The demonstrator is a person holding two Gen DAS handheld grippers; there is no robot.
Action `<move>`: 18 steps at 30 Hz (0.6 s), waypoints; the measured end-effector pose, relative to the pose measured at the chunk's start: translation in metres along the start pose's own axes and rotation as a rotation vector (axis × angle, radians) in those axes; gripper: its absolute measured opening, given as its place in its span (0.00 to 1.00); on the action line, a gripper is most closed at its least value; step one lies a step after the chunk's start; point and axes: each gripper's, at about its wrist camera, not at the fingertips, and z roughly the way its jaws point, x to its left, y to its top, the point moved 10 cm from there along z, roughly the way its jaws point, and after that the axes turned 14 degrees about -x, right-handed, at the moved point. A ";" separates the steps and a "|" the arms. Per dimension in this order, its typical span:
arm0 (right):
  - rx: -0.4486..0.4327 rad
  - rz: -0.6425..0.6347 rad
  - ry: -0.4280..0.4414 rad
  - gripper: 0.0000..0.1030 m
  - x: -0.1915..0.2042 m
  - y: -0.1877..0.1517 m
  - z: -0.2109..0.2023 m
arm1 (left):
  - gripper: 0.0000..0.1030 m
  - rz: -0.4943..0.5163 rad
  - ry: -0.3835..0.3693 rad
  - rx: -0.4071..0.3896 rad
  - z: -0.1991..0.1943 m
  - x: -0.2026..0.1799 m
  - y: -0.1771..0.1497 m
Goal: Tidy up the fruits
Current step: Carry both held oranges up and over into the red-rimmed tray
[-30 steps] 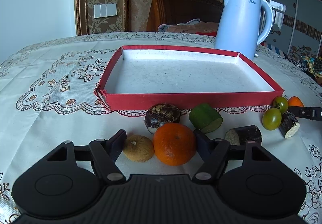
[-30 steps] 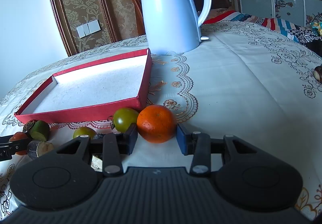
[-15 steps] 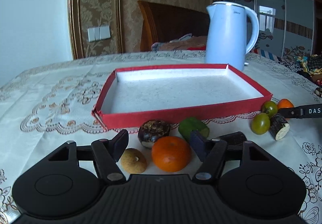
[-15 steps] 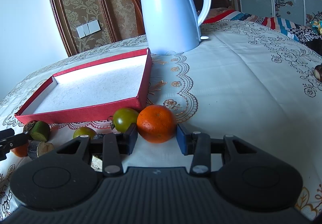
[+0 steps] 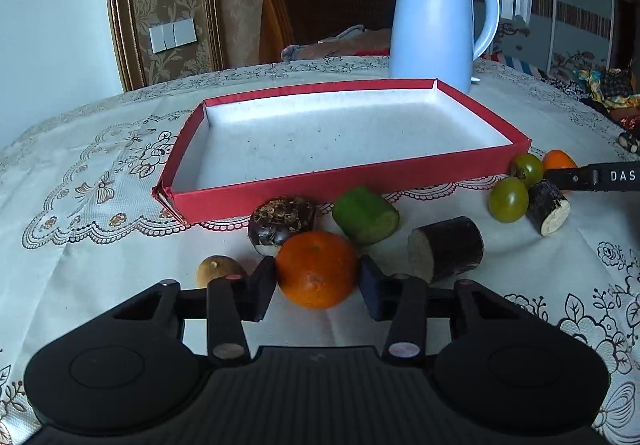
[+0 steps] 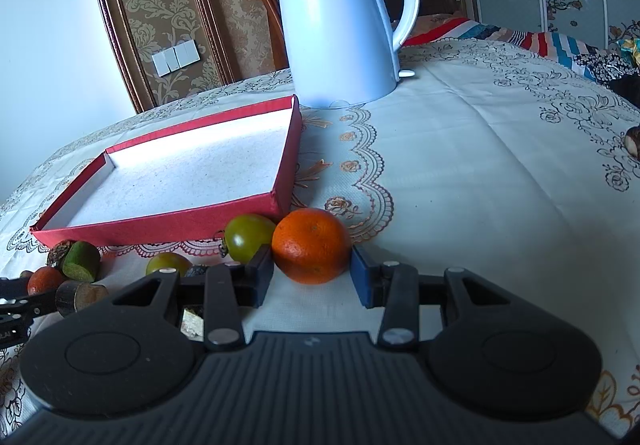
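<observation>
Left hand-held gripper [image 5: 318, 287]: jaws closing around a mandarin [image 5: 316, 269] that sits on the counter [image 5: 100, 265] between the two pads. Left pad looks to touch the peel; a thin gap shows at the right pad, so contact there is uncertain. A small tan fruit [image 5: 216, 269] lies just outside the left finger. A dark round fruit [image 5: 280, 225], a green cut piece [image 5: 366, 215] and a dark cane section [image 5: 446, 249] lie just beyond, near the front wall of the red tray [image 5: 360, 181].

Right hand-held gripper [image 6: 312, 277]: clamped on a second mandarin [image 6: 312, 245], both pads against its sides, fruit resting on the cloth off the tray's near right corner. A green tomato [image 6: 248, 237] touches this mandarin on its left. White kettle [image 6: 340, 21] stands behind the tray.
</observation>
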 end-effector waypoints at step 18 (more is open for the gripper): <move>-0.148 -0.095 0.004 0.37 0.019 0.020 -0.022 | 0.41 0.016 -0.002 -0.071 -0.008 -0.012 0.019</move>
